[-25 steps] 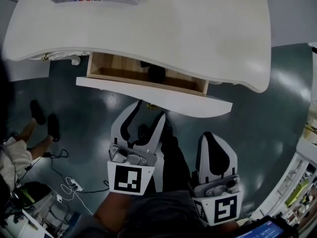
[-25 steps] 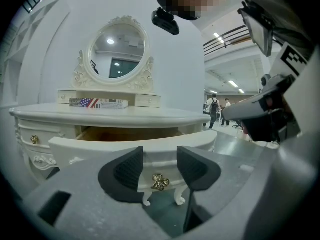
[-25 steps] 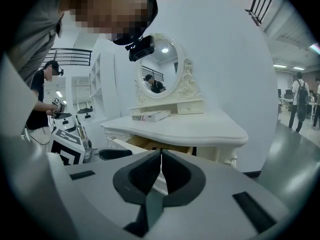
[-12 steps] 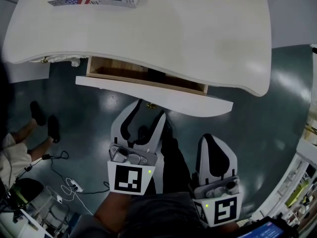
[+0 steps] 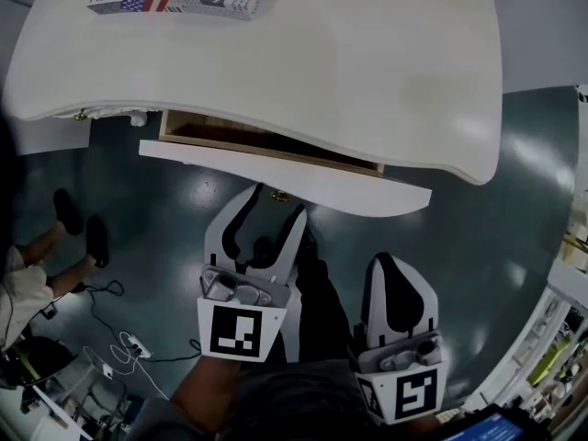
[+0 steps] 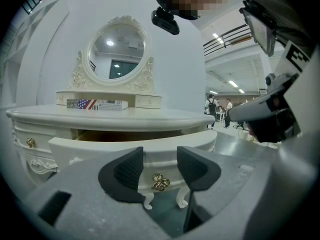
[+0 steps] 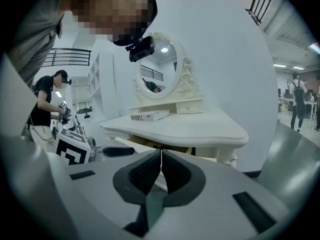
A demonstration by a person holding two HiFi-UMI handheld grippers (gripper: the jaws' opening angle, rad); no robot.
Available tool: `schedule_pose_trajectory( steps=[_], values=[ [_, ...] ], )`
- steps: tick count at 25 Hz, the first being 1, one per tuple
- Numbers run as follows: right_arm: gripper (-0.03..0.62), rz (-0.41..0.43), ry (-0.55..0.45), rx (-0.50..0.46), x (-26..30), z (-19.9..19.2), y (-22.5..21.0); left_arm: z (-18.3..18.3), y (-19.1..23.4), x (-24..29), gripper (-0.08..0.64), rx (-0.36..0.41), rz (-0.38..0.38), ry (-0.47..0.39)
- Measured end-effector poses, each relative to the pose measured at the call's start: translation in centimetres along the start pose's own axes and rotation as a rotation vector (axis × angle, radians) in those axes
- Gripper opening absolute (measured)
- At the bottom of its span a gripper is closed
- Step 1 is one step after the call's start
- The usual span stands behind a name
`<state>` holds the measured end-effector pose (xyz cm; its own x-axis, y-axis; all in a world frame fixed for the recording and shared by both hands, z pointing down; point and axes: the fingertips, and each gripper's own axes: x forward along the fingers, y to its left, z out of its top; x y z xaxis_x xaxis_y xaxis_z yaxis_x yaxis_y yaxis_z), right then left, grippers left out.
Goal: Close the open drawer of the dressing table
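The drawer (image 5: 340, 189) stood partly open below the worktop's (image 5: 367, 72) front edge. The left tool (image 6: 160, 170), jaws wide, framed the drawer's gold knob (image 6: 160, 182). The right tool (image 7: 161, 171) was closed on nothing, clear of the drawer.

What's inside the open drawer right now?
Only a narrow wooden strip inside the drawer shows, and no object can be made out in it. The tabletop overhangs and covers the rest, so any contents there cannot be seen.

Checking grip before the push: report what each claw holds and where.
Nothing is held. The left claw is open, the gold knob of the drawer between its jaws but ungripped; the right claw is shut and empty.
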<state>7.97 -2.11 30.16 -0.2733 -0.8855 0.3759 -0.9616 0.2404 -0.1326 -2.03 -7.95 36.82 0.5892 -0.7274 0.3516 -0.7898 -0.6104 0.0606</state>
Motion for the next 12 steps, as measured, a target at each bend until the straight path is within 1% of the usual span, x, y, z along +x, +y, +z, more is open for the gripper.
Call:
schedule_pose_trajectory(
  steps=[3,9,12],
  values=[
    [0.014,-0.002,-0.004,0.002,-0.07,0.06,0.03,-0.1,0.01,0.02,0.222,0.009,-0.004,0.009],
    [0.014,-0.001,-0.006,0.005,-0.17,0.24,0.06,0.02,0.05,0.12,0.222,0.002,-0.001,0.009],
    [0.014,-0.001,-0.005,-0.009,-0.2,0.19,-0.04,0.18,0.08,0.28,0.222,0.007,-0.003,0.003]
  ],
)
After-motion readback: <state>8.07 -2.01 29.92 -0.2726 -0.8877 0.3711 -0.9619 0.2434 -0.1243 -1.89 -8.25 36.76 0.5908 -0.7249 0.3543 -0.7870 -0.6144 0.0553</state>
